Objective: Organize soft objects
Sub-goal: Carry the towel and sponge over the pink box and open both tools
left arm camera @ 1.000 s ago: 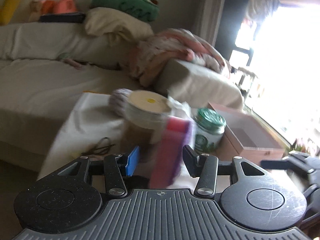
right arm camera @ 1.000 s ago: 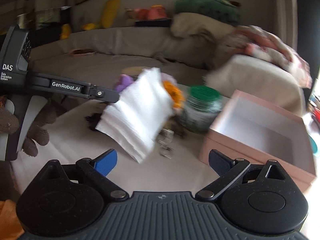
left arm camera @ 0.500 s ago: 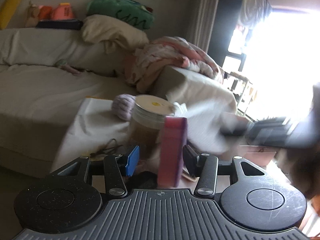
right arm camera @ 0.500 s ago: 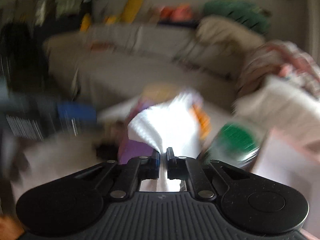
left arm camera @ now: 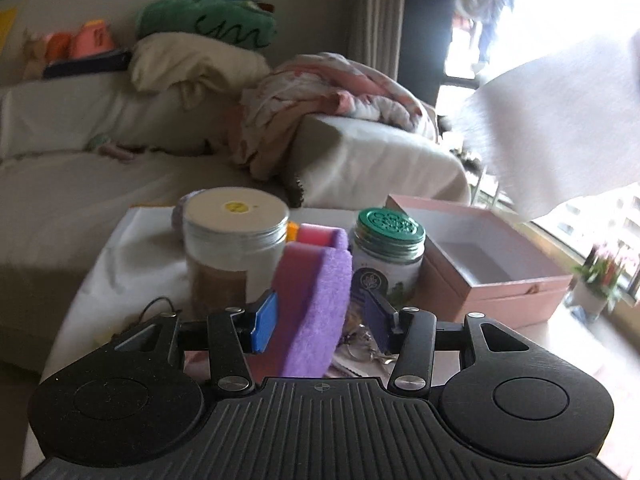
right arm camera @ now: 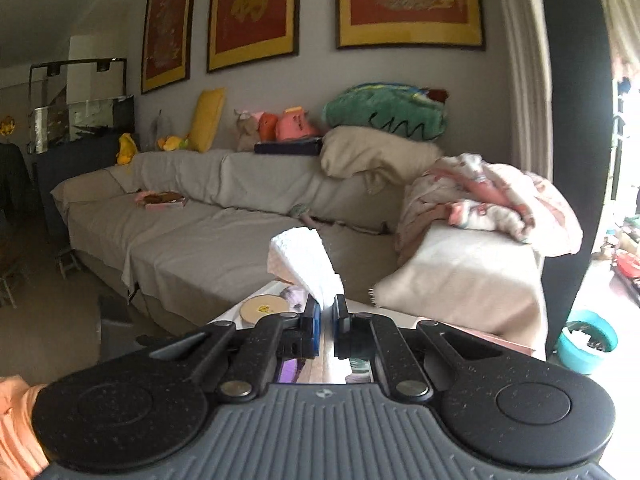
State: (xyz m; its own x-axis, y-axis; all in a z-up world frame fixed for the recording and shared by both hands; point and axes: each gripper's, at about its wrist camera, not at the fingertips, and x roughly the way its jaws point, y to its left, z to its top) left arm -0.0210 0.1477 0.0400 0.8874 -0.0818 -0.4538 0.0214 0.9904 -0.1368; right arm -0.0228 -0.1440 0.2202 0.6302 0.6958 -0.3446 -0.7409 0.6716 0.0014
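Left tool [left arm camera: 320, 318]: spread apart, fingers either side of the sponge; the blue left pad [left arm camera: 265, 322] sat against it, the right pad stood just clear.
Sponge [left arm camera: 314, 300]: pink with a purple scouring face, upright between the left tool's fingers, above the desk [left arm camera: 132, 240].
Right tool [right arm camera: 327, 322]: clenched on the white cloth.
White cloth [right arm camera: 306, 266]: folded, rising from the right tool's tips; in the left view it hung blurred [left arm camera: 560, 128] up to the right.
Pink box [left arm camera: 492, 264]: open, ahead and right of the left tool.
Green-lidded jar [left arm camera: 386, 256]: just beyond the sponge; label print too small to read.
Silver-lidded jar [left arm camera: 236, 244]: ahead-left, yellow sticker on lid, unreadable.
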